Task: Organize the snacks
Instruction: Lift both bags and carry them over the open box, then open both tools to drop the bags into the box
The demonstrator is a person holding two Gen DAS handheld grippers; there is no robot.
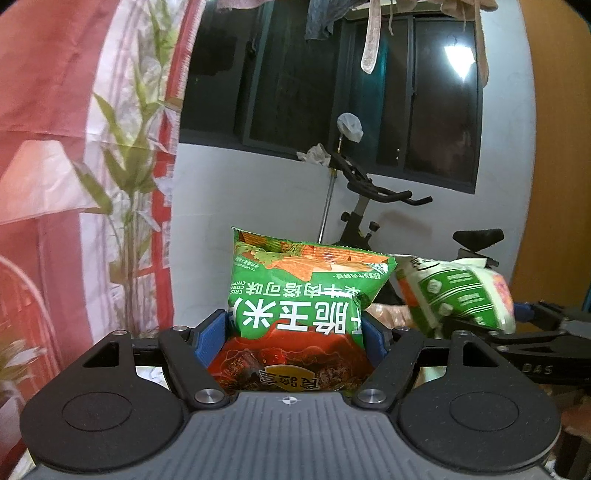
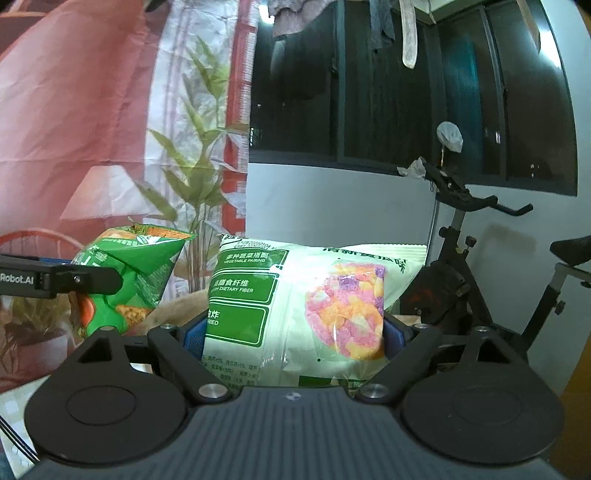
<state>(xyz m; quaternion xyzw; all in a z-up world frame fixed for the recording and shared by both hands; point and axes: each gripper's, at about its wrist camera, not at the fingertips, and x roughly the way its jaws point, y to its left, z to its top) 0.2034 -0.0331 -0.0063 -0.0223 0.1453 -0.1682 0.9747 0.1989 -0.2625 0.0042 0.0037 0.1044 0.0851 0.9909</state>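
My left gripper (image 1: 295, 332) is shut on a green and red corn chip bag (image 1: 295, 291), held upright in the air with its print upside down. My right gripper (image 2: 295, 336) is shut on a pale green vegetable crisp bag (image 2: 303, 295) with a pink and orange picture. In the left wrist view the pale bag (image 1: 458, 291) shows to the right, blurred, held by the right gripper's fingers (image 1: 535, 317). In the right wrist view the green chip bag (image 2: 129, 280) shows to the left, held by the left gripper's black finger (image 2: 74, 280). Both bags are held high and apart.
Ahead are a pale wall with a dark window (image 1: 332, 92), an exercise bike (image 2: 480, 258), a red and white curtain (image 1: 74, 147) and a leafy plant (image 2: 195, 166). Clothes hang above (image 2: 376, 22). A brown surface (image 2: 177, 310) lies below the bags.
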